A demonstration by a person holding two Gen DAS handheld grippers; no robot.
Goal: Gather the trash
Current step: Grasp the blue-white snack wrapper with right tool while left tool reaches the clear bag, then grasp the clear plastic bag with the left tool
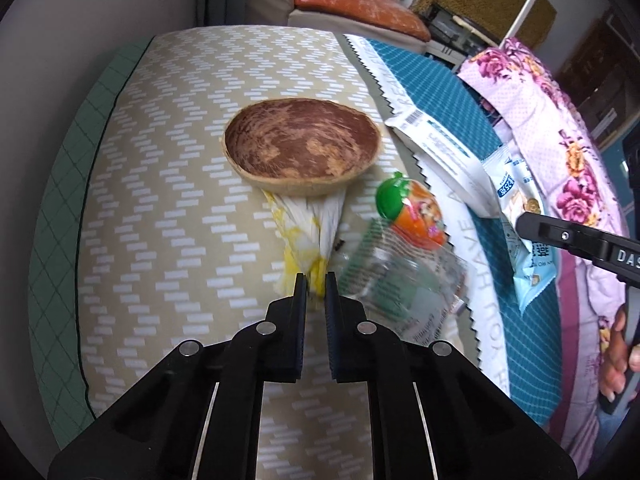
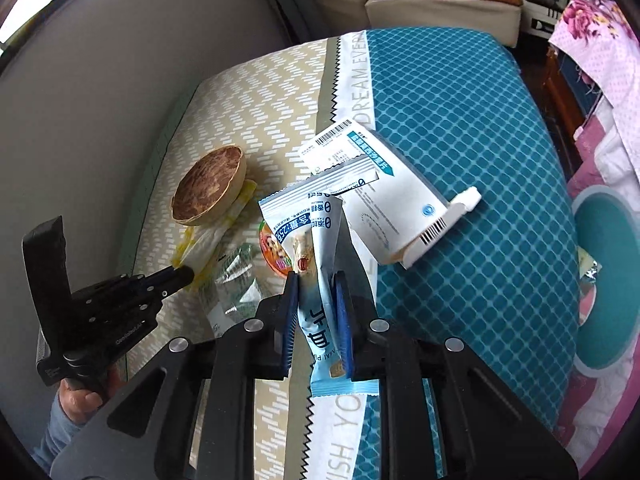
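My left gripper (image 1: 316, 280) is shut on the near end of a yellow-and-white plastic wrapper (image 1: 316, 220); the wrapper's far end lies under a brown coconut-shell bowl (image 1: 302, 140). Just right of it lies a crushed clear bottle (image 1: 400, 272) with a green cap. In the right wrist view, my right gripper (image 2: 316, 277) is shut on a light-blue snack wrapper (image 2: 288, 216), lifted over the bottle (image 2: 236, 280). A white carton (image 2: 380, 192) lies open beyond it. The left gripper (image 2: 186, 275) shows at the left, and the right gripper (image 1: 520, 224) at the right edge of the left wrist view.
The surface is covered by a beige chevron cloth (image 1: 160, 160) and a teal patterned cloth (image 2: 480, 120). A floral quilt (image 1: 560, 140) hangs at the right. A round teal bin (image 2: 604, 276) stands below the right edge. An orange-cushioned seat (image 1: 360, 12) is behind.
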